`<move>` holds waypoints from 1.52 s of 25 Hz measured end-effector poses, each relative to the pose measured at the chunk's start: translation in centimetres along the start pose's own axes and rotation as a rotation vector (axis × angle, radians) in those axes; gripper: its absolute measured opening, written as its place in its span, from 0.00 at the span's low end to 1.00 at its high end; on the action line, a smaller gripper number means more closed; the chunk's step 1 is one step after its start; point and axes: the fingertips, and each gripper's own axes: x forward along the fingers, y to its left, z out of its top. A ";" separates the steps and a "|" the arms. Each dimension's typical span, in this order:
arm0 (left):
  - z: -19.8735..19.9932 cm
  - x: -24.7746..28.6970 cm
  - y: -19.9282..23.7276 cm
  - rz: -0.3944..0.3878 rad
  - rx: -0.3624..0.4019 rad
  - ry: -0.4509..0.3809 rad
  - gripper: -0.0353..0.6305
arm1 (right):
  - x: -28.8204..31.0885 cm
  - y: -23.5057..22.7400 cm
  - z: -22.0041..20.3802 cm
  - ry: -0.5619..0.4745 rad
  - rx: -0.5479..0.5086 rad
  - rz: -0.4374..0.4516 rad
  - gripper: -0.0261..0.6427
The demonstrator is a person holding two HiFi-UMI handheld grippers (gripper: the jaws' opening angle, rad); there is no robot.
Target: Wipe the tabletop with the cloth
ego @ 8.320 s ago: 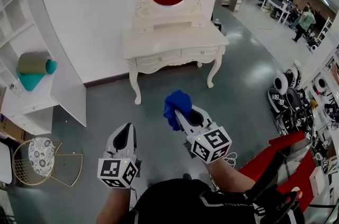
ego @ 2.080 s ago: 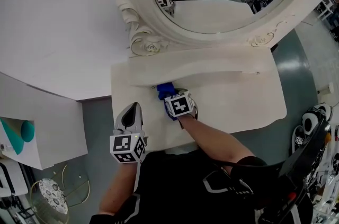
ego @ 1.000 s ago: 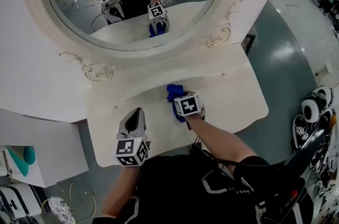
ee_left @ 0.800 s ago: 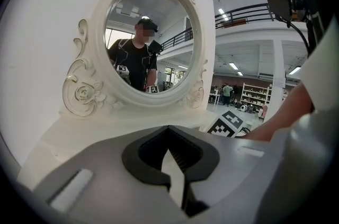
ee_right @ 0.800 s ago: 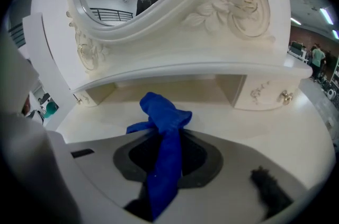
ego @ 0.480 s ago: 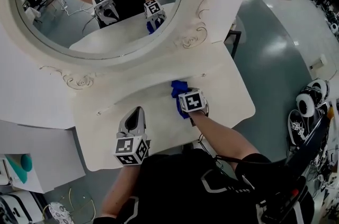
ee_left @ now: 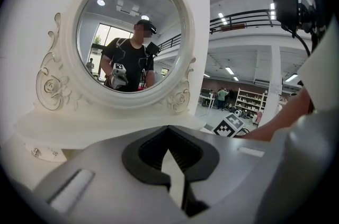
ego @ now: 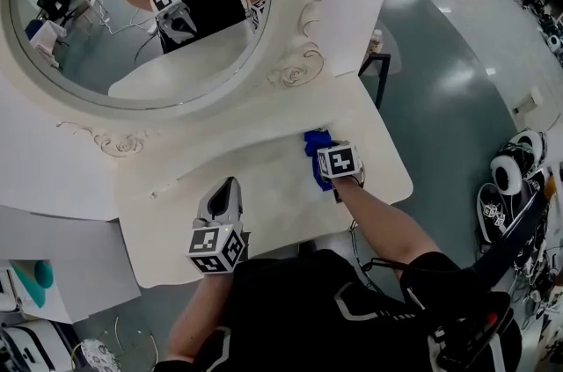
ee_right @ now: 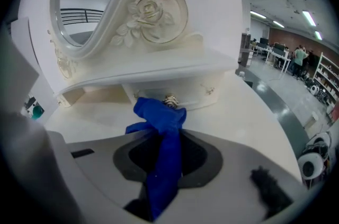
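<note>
Two grippers: the right gripper [ego: 325, 156] is clamped on the one blue cloth [ego: 314, 140], which lies on the right part of the cream tabletop [ego: 264, 186], just before its back ledge. The left gripper [ego: 230, 184] is at the front left, jaws together and empty. One round mirror [ego: 132, 18] stands behind, and a large hall's grey floor [ego: 440, 80] lies to the right

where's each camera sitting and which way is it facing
Head view: on the person's head, looking down at the tabletop; both arms, left gripper and right gripper show.
Left gripper view: on that gripper, facing the mirror; its shut, empty fingers show.
Right gripper view: on that gripper, facing the drawer; fingers clamp the cloth.
Shared: all show the mirror's frame.
</note>
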 end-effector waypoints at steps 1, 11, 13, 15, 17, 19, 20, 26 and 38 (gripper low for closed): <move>0.1 0.2 -0.3 0.001 0.003 0.000 0.07 | -0.1 -0.7 0.0 0.005 0.003 0.005 0.17; 0.3 1.1 -2.0 0.002 0.035 0.003 0.06 | -1.2 -8.7 0.0 -0.004 0.077 -0.059 0.17; 0.2 1.1 -2.3 0.002 0.037 0.007 0.06 | -1.6 -10.4 -0.2 -0.003 0.110 -0.071 0.17; 0.2 1.2 -2.5 0.002 0.044 0.011 0.06 | -2.0 -12.0 -0.3 -0.001 0.145 -0.081 0.17; 0.1 1.3 -2.7 0.002 0.048 0.015 0.06 | -2.4 -13.8 -0.5 -0.008 0.158 -0.104 0.17; 0.1 1.3 -2.9 0.003 0.051 0.017 0.06 | -2.8 -15.5 -0.7 -0.012 0.170 -0.130 0.17; 0.2 1.2 -3.0 0.004 0.052 0.018 0.06 | -3.0 -16.2 -0.7 -0.011 0.176 -0.141 0.17; 0.1 1.2 -2.3 0.024 0.028 0.025 0.06 | -3.7 -18.8 -0.9 0.004 0.165 -0.177 0.17; -0.4 0.8 -1.7 0.022 0.026 0.036 0.06 | -4.6 -22.1 -1.4 0.006 0.201 -0.260 0.17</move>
